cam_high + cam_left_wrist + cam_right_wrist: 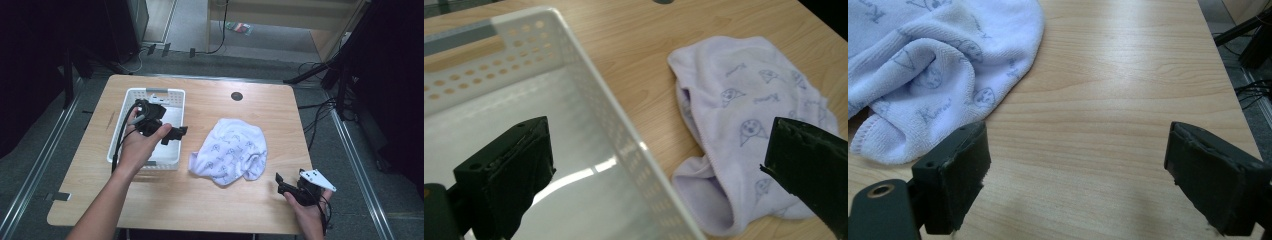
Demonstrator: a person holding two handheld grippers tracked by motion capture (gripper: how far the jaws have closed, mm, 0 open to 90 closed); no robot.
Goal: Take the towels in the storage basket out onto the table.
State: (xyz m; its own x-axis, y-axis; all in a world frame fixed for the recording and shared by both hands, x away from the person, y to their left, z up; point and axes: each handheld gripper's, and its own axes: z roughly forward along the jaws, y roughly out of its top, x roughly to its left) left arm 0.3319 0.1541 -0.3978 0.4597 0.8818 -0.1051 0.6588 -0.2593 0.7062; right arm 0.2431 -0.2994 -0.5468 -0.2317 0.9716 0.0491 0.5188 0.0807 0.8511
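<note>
A pale lilac towel (232, 150) with small printed faces lies crumpled on the wooden table (200, 205), right of centre. A white perforated plastic basket (131, 100) stands at the left with nothing in it. My left gripper (176, 135) hovers over the basket's right rim, open and holding nothing. In the left gripper view, the left gripper (659, 140) straddles the basket wall (589, 85), with the towel (744, 100) just beyond. My right gripper (280, 184) is open near the front right corner. In the right gripper view, the right gripper (1078, 142) has bare wood between its jaws and the towel (938, 60) at upper left.
A round black cable port (236, 96) sits in the tabletop near the far edge. Cables and dark stands (340, 85) crowd the floor to the right of the table. A light wooden bench (280, 15) stands farther back.
</note>
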